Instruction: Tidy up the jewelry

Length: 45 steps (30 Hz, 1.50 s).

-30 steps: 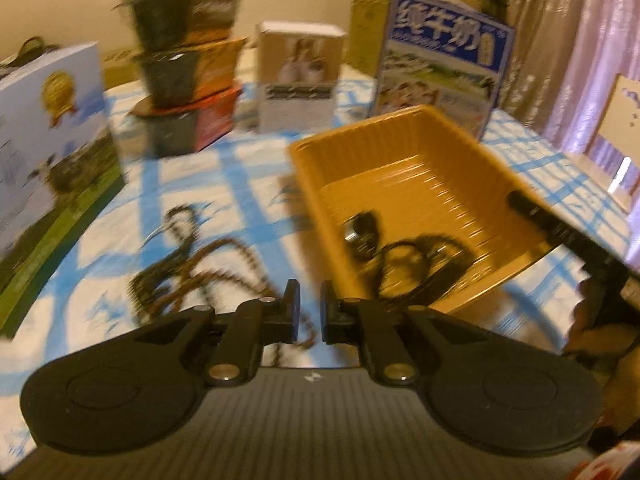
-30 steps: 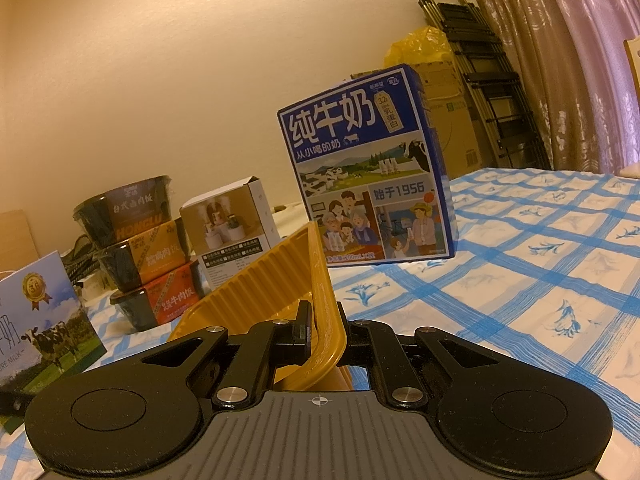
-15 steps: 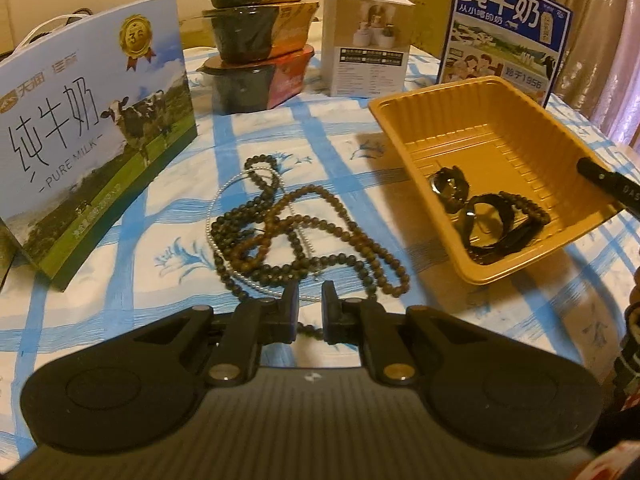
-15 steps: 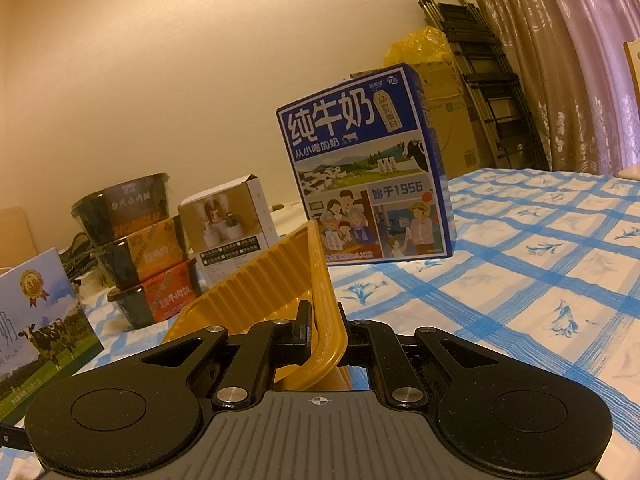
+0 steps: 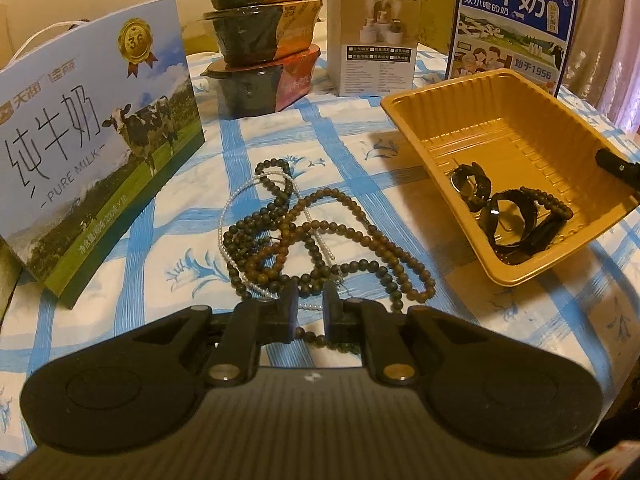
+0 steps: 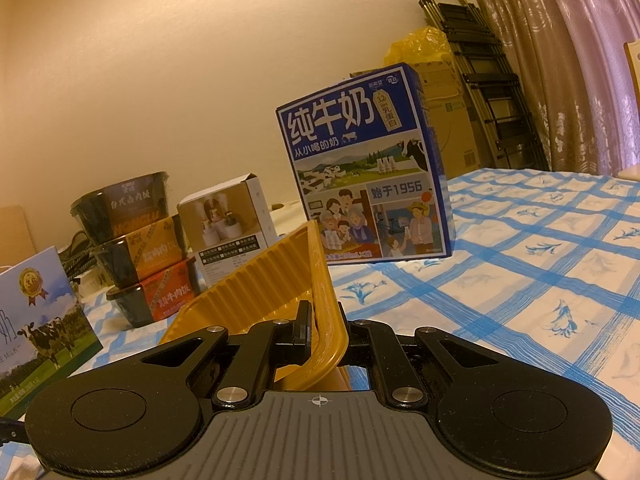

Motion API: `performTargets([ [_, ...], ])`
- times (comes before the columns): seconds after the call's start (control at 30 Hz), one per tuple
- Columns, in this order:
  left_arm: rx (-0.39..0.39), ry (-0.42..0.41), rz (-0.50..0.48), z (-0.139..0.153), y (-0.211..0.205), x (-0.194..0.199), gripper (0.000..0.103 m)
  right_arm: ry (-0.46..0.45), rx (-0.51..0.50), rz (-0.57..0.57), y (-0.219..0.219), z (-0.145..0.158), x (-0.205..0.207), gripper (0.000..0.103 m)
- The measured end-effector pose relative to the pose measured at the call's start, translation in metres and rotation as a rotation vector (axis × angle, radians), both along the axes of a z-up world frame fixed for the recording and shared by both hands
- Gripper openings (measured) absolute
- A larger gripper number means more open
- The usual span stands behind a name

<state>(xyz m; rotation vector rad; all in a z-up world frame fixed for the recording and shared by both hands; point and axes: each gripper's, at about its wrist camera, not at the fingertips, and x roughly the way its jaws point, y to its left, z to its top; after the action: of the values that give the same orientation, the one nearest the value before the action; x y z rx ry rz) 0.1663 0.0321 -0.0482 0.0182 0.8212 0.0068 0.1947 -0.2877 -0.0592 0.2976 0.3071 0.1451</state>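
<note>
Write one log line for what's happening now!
left tongs: over beads, empty | right tongs: gripping yellow tray rim | tray: holds some jewelry

Blue-checked tablecloth (image 6: 532, 280) covers the table. Along its far edge: three stacked black food bowls (image 5: 260, 44), a small white product box (image 5: 374, 42), a blue milk carton box (image 6: 366, 168). A pale "Pure Milk" box (image 5: 92, 136) stands at the left edge.

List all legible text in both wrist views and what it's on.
"纯牛奶", "从小喝的奶", "始于1956": blue milk box.
"纯牛奶", "PURE MILK", "36" on its gold seal: cow milk box.
"HONGLU": top bowl of the stack.
Lower bowls' labels, white box print, small print on both milk boxes: too small or blurred to read.
</note>
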Motion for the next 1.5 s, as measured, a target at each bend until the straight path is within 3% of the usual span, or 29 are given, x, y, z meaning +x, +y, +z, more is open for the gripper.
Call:
performTargets([
  [0.7,0.103,0.015,-0.042,-0.024,0.004,0.055,0.014,0.000,-0.001,0.000,0.000,0.000,0.000,0.009],
  [1.2,0.127,0.041,-0.057,-0.038,0.008,0.072,0.014,0.001,-0.002,0.000,0.001,0.000,0.000,0.009],
  [1.33,0.178,0.035,-0.102,-0.040,0.002,0.074,0.006,0.001,-0.002,0.000,0.001,0.000,0.000,0.009],
  [1.5,0.154,0.017,-0.139,-0.028,-0.001,0.069,0.006,0.002,0.000,-0.001,0.001,0.000,0.000,0.009],
])
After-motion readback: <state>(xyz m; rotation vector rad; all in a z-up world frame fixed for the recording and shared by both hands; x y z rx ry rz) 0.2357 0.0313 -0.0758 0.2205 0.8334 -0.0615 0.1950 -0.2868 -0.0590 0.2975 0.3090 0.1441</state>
